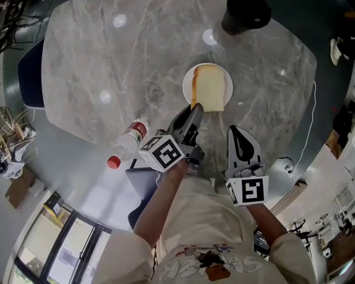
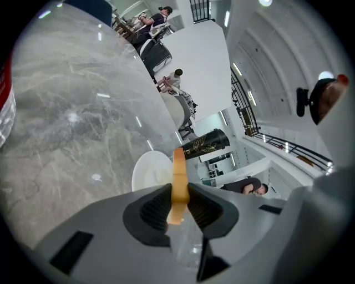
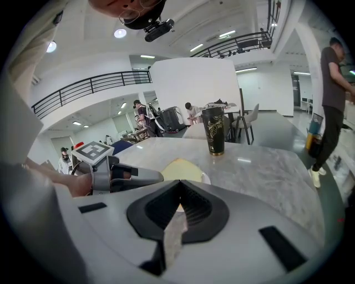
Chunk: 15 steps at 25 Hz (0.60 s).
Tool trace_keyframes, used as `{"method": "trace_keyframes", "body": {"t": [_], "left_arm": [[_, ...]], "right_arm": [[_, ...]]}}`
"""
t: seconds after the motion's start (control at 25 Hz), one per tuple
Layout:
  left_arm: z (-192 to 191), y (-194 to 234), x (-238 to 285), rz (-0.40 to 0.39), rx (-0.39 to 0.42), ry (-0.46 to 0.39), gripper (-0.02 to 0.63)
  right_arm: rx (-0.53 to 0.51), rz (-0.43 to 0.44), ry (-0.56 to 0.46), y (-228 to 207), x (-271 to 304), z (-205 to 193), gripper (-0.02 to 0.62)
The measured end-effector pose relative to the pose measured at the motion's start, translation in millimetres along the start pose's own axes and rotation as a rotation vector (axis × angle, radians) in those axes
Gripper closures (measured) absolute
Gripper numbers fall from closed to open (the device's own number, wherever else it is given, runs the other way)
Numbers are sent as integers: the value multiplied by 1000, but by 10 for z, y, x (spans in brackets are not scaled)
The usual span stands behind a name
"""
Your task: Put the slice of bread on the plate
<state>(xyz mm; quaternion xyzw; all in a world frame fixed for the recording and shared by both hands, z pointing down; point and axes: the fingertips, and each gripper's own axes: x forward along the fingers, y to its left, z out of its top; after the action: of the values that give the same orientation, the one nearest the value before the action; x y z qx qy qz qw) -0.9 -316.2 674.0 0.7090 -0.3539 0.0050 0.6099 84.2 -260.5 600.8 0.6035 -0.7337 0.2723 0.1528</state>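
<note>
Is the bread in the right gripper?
No, the left gripper pinches the pale, brown-crusted slice of bread; the right gripper is shut on nothing.

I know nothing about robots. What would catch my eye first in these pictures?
The slice of bread stands out first: the left claw pinches its near edge and holds it over the white plate on the grey marble table. Beyond the plate stands a tall black cup, and a clear bottle with a red cap is at the table's near edge, left of that claw.
</note>
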Motion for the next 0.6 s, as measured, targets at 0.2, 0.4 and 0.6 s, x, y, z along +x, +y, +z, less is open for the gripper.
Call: {"method": "trace_keyframes", "body": {"t": [0.2, 0.4, 0.6], "left_arm": [[10, 36, 6, 104, 153, 25, 509], [39, 36, 12, 232, 427, 58, 508], [58, 20, 8, 340, 628, 69, 499]], "right_arm": [[7, -3, 4, -9, -44, -28, 591], [20, -8, 0, -30, -90, -40, 591], [30, -13, 1, -38, -130, -39, 591]]}}
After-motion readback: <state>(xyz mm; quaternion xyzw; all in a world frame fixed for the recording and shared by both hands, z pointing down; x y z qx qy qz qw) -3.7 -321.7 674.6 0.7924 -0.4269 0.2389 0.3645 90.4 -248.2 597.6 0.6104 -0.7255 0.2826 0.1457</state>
